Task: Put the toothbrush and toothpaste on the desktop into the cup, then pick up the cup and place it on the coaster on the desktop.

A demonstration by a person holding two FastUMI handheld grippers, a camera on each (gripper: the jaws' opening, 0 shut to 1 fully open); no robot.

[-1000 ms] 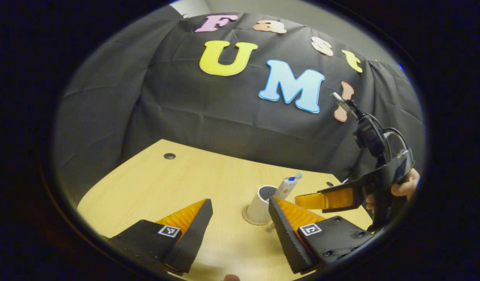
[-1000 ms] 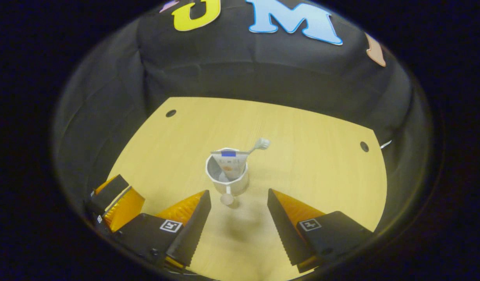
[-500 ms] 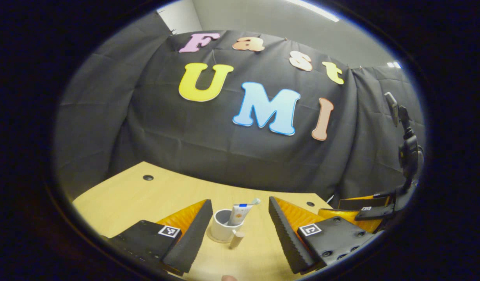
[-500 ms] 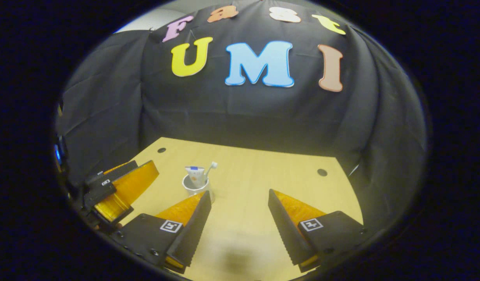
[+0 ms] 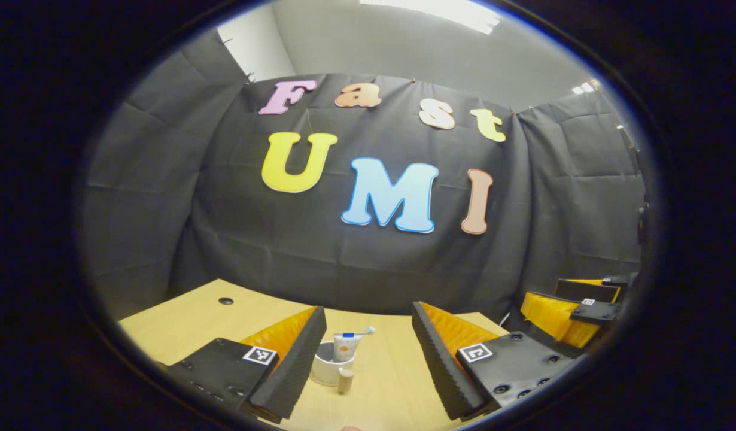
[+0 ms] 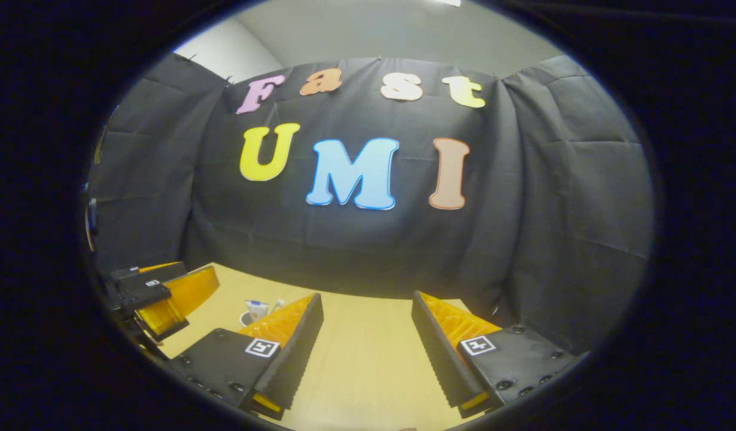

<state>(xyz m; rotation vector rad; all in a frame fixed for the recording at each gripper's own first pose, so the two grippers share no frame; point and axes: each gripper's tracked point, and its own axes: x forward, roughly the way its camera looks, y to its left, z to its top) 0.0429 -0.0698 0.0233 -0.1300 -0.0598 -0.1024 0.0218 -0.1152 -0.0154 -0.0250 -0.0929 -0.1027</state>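
While the cup [image 5: 326, 368] is being seen upright on the desktop [image 5: 188, 323] in the left gripper view, the toothpaste [image 5: 346, 346] and the toothbrush [image 5: 363, 331] are being held inside it, both leaning over its rim. Whether a coaster is lying under the cup cannot be told. The left gripper [image 5: 368, 359] is being held with its fingers spread wide and nothing between them, the cup appearing in the gap farther off. The right gripper [image 6: 367, 347] is likewise being held agape and empty above bare wood. In the right gripper view the cup [image 6: 251, 314] is being shown well to the left, partly hidden behind one finger [image 6: 284, 335].
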